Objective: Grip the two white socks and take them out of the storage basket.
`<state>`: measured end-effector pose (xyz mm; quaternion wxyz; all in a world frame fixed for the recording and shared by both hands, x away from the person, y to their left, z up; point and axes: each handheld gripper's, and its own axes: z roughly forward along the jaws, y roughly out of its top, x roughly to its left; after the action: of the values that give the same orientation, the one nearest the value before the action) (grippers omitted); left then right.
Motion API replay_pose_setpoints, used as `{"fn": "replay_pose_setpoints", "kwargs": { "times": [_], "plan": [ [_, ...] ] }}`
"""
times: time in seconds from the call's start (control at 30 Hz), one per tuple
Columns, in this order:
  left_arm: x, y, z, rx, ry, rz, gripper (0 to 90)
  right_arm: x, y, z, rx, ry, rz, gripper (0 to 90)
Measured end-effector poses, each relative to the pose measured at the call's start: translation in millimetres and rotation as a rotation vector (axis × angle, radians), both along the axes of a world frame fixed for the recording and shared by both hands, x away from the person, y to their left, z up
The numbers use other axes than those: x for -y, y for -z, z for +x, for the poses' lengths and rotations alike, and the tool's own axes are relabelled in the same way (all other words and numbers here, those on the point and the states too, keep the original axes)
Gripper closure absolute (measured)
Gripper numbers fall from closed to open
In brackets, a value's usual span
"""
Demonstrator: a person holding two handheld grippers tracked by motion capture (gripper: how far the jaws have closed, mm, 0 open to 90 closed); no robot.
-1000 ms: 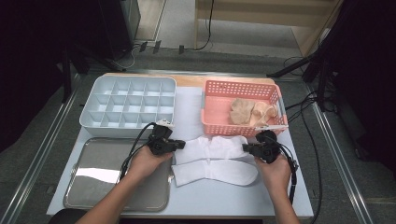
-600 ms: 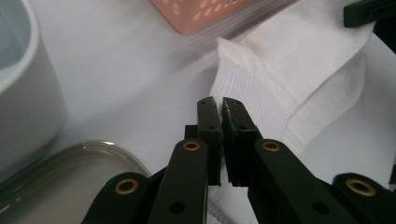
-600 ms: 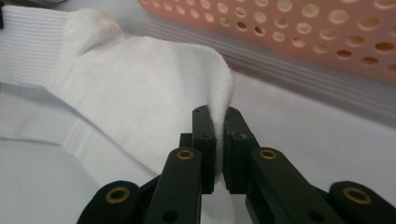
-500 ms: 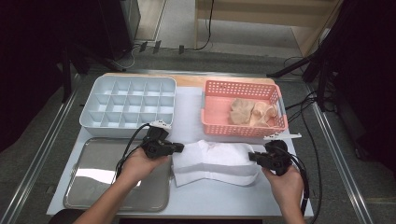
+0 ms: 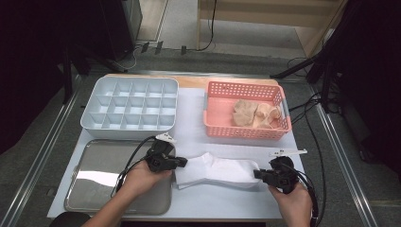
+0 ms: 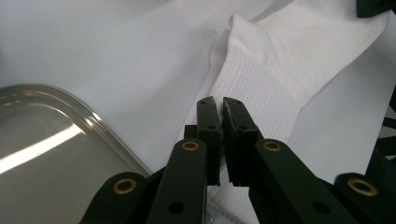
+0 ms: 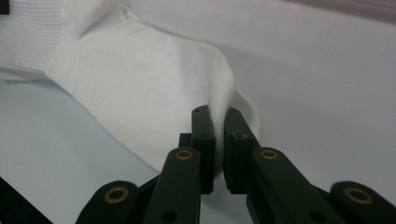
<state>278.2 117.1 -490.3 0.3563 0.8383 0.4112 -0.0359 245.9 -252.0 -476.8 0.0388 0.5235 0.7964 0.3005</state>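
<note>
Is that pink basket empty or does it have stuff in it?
Not empty: the pink basket holds a few crumpled beige cloth pieces at its right.

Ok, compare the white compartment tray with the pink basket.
The white compartment tray is solid-walled, split into a grid of cells, all bare; the pink basket has perforated walls, one open space, and holds beige fabric pieces. The tray sits left, the basket right. Both are rectangular and stand at the table's far side.

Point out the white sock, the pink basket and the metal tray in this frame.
white sock (image 5: 217, 170), high view, middle of the fabric stretched between the grippers.
pink basket (image 5: 246, 132), high view, its near wall.
metal tray (image 5: 101, 163), high view, bare floor of the tray.
</note>
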Motion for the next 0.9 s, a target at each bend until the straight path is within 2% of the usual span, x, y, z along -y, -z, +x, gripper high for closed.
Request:
{"fn": "replay_pose_setpoints", "kwargs": {
  "times": [0.13, 0.23, 0.3, 0.43, 0.63, 0.77, 0.9],
  "plan": [
    [1.2, 7.1, 1.4, -0.015, 0.005, 0.019, 86.6, 1.3, 4.9, 3.1, -0.018, -0.003, -0.006, 77.9],
    [0.8, 8.2, 1.9, -0.014, 0.001, 0.023, 85.8, 2.6, 4.5, 4.4, 0.007, 0.007, -0.001, 66.7],
    [0.8, 8.6, 2.3, -0.015, 0.003, 0.022, 85.2, 4.9, 2.4, 5.5, 0.031, 0.014, 0.016, 64.9],
    [1.6, 9.9, 3.1, -0.011, 0.009, 0.031, 83.2, 5.3, 1.0, 11.1, 0.044, 0.023, 0.024, 64.7],
    [3.2, 10.7, 2.9, -0.005, 0.013, 0.035, 83.1, -4.0, 5.7, 18.5, 0.016, 0.000, -0.002, 72.2],
    [4.0, 10.4, 2.7, 0.001, 0.010, 0.035, 84.3, -5.7, 7.8, 21.7, -0.009, -0.004, -0.026, 86.2],
    [4.1, 8.6, 2.0, 0.009, 0.005, 0.034, 86.2, -0.8, 1.8, 19.3, 0.003, 0.002, -0.020, 87.6]
  ]
}}
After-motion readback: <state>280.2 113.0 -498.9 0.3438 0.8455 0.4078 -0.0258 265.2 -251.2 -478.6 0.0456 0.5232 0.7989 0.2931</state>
